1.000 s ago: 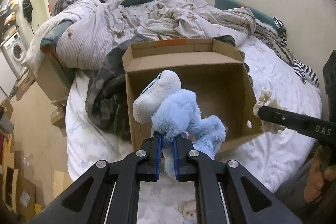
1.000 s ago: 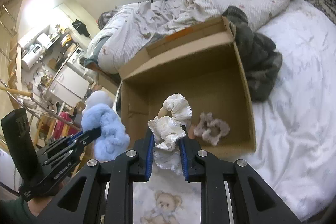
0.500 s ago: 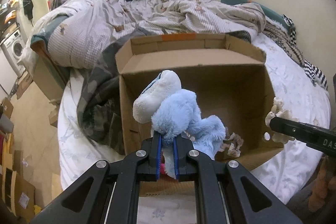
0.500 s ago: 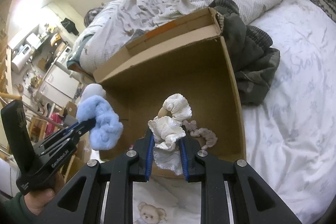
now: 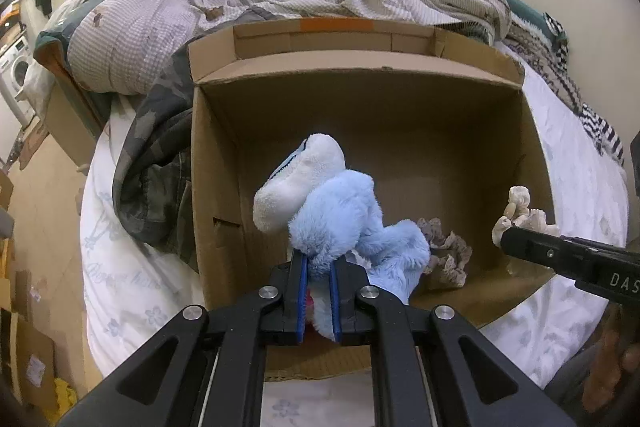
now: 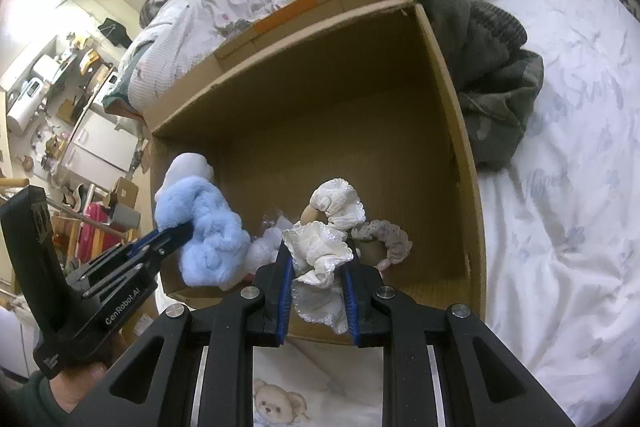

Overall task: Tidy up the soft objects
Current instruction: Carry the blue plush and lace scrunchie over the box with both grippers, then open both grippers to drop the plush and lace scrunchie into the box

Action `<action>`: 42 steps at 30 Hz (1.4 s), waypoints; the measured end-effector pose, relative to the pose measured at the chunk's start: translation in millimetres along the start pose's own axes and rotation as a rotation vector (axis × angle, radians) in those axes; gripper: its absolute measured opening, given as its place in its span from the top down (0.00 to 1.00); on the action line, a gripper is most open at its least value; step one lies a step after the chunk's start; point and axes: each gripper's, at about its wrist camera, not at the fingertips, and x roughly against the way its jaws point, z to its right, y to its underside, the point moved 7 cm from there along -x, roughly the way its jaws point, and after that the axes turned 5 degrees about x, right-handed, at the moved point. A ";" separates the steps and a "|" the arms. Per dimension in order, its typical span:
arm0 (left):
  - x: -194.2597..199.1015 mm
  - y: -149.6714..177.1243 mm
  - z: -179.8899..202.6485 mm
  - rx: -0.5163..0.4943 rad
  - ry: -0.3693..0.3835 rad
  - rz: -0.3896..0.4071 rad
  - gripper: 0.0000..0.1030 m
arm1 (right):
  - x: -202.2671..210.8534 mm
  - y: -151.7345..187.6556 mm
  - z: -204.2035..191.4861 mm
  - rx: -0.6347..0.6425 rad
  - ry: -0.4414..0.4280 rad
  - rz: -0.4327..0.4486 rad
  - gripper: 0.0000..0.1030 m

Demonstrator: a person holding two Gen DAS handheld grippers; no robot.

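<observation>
While a frilled scrunchie (image 5: pixel 446 253) already lies in the cardboard box (image 5: pixel 360 67) beyond both jaws, the left gripper (image 5: pixel 318 269) pinches a blue plush toy (image 5: pixel 344 223) and the right gripper (image 6: pixel 316 267) pinches a white frilly doll (image 6: pixel 324 247), both seemingly awaiting release.

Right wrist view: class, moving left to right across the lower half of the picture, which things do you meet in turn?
Left gripper → blue plush toy → white frilly cloth held in the right gripper → pinkish scrunchie → right wall of the cardboard box → white bedsheet.

left gripper (image 5: pixel 319 269): your fingers clamped, tilted downward | right gripper (image 6: pixel 316 267): fingers clamped, level beside the left
</observation>
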 end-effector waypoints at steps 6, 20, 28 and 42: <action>-6.0 8.0 -0.6 0.005 -0.010 -0.034 0.91 | -7.5 3.9 1.4 -0.008 0.003 -0.032 0.77; -5.4 11.0 0.0 0.010 -0.023 -0.054 0.82 | -8.5 4.6 0.9 -0.024 -0.025 -0.029 0.77; 0.0 7.3 -0.8 0.022 -0.044 -0.036 0.32 | 1.7 0.8 5.6 -0.059 -0.036 0.019 0.22; 61.8 -3.4 -14.6 0.044 -0.087 0.154 0.32 | 56.9 -11.4 -6.1 0.013 0.051 0.219 0.00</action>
